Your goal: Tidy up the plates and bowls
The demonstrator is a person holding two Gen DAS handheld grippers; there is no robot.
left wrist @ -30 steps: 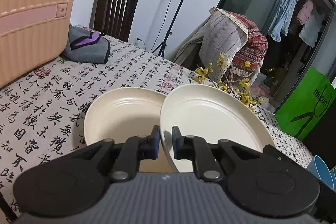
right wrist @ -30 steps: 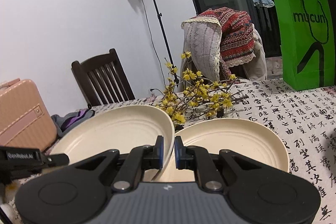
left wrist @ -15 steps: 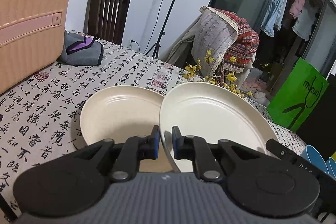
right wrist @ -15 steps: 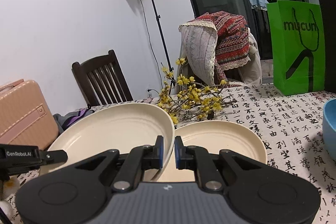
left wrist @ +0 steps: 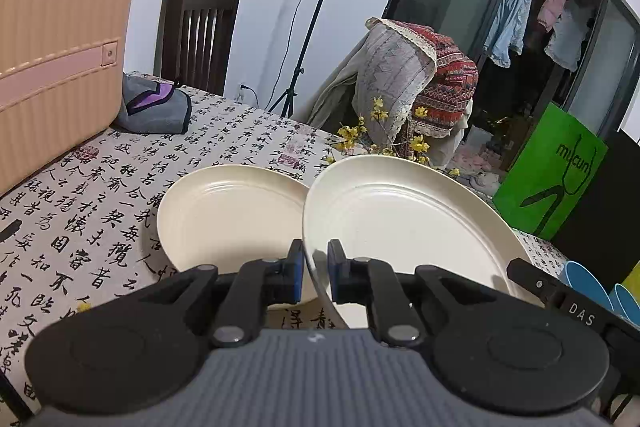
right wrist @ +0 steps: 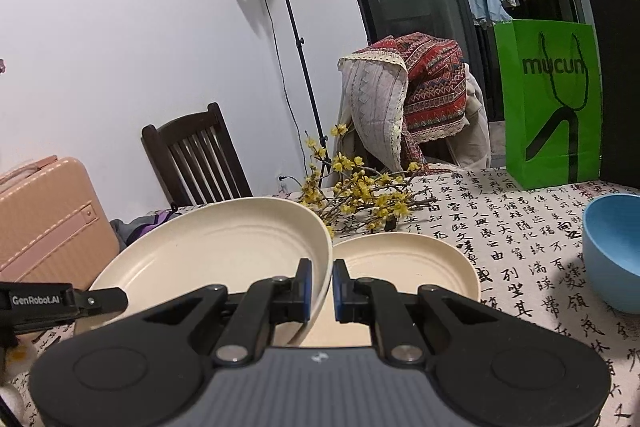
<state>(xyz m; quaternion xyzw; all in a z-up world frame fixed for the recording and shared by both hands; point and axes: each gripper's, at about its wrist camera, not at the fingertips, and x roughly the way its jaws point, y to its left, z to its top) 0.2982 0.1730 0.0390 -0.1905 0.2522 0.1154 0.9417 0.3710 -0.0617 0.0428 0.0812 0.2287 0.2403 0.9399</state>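
Both tools pinch the rim of one cream plate held off the tabletop: the left tool grips its near-left edge, the right tool its near-right edge, each with pads pressed onto the rim. The plate is tilted in both views, and its near edge disappears behind the tool bodies. A second cream plate lies flat on the tabletop beyond; in the left view its right side is covered by the held plate, and in the right view its left and near parts are cut off by the held plate and the tool. A blue bowl stands on the tabletop to the right, clipped by the frame edge; in the left view only slivers of blue show behind the other tool, too little to count. A spray of yellow flowers lies behind the plates, its stems partly hidden. A pink suitcase stands at the left, cut off at the edge, with a grey-and-purple cloth beside it. A green bag stands at the far right of the tabletop.
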